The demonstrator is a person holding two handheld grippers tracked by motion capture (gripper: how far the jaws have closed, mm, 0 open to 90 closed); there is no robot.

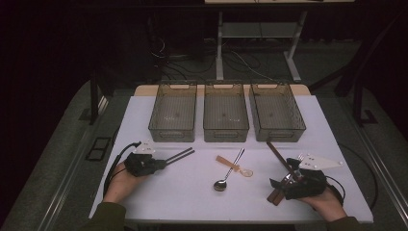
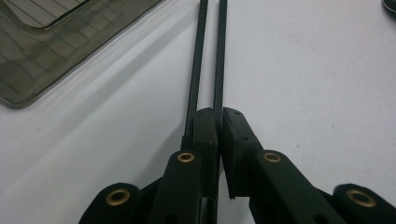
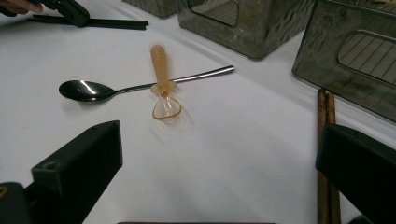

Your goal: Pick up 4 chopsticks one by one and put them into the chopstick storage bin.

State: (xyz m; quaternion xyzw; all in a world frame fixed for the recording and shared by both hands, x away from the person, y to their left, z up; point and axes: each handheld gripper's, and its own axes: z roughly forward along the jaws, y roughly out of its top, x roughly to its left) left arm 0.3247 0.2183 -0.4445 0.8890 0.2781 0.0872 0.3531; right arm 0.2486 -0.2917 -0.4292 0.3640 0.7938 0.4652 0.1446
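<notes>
Down at the near left of the white surface (image 1: 192,192), left gripper (image 1: 163,162) clamped shut on a pair of black chopsticks (image 1: 180,155), pads pressed against one stick, sticks running out side by side toward the far right and lying low over the surface. Over at the near right, right gripper (image 1: 278,185) spread wide, jaws apart with nothing pinched, brown chopsticks (image 1: 278,155) lying just beside one jaw and angling toward the far left. Between the two, near the middle, a metal spoon (image 1: 228,172) crossed by an amber plastic spoon (image 1: 234,166), touching where they cross. Along the far edge, three smoky translucent bins in a row: left bin (image 1: 172,111), middle bin (image 1: 225,111), right bin (image 1: 276,111).
</notes>
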